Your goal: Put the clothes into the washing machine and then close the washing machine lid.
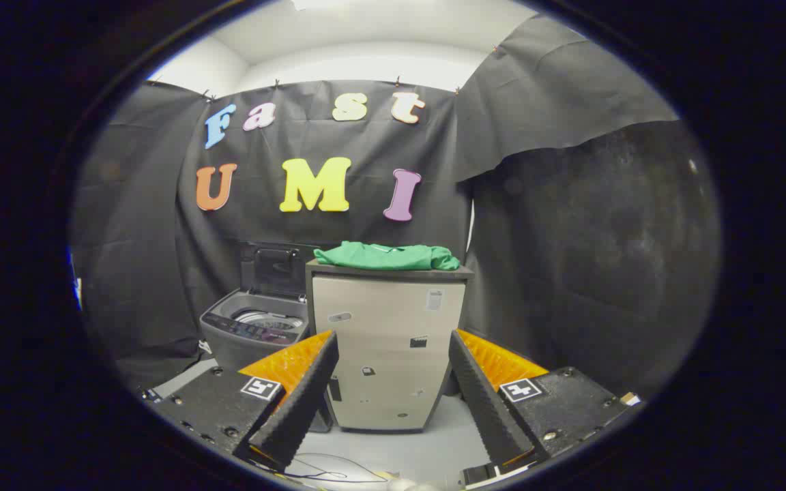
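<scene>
A booth hung with black cloth (591, 225) rises over a pale grey floor (427, 450), with a white ceiling showing above the cloth. Near the middle of the floor stands a small beige cabinet (386, 348) with a dark top; its front carries a few small stickers. Folded green clothes (386, 256) lie on the top of the cabinet, spread across most of its width. Just to the left of the cabinet, and set a little further back, stands a grey top-loading washing machine (253, 331); its lid (275, 269) is raised upright against the cloth behind, and the rim of the drum is visible inside the open top. The gripper (393, 368) is held low in front of the cabinet, its two fingers spread wide apart, with nothing between them except the view of the cabinet's front beyond. Each finger has a ribbed black pad, an orange side piece and a black base with a small square marker. Thin cables lie on the floor below the fingers.
</scene>
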A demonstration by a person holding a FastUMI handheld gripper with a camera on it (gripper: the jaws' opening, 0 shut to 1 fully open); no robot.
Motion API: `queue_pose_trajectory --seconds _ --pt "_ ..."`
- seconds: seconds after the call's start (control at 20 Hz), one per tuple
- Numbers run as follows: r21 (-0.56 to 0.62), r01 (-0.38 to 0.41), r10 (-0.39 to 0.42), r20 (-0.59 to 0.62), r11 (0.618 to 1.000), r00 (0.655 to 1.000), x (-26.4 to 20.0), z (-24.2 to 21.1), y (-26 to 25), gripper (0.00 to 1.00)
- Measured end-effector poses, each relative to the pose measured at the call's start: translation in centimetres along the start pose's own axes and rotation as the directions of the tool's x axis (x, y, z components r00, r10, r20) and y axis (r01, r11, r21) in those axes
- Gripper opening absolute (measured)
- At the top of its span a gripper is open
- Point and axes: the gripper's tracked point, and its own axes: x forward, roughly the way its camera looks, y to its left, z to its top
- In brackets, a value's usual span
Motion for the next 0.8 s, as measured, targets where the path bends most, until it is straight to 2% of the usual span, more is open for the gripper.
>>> queue_pose_trajectory --seconds 0.8 --pt "0.033 0.032 -0.032 0.006 0.999 0.999 -0.85 -0.13 -0.81 1.00"
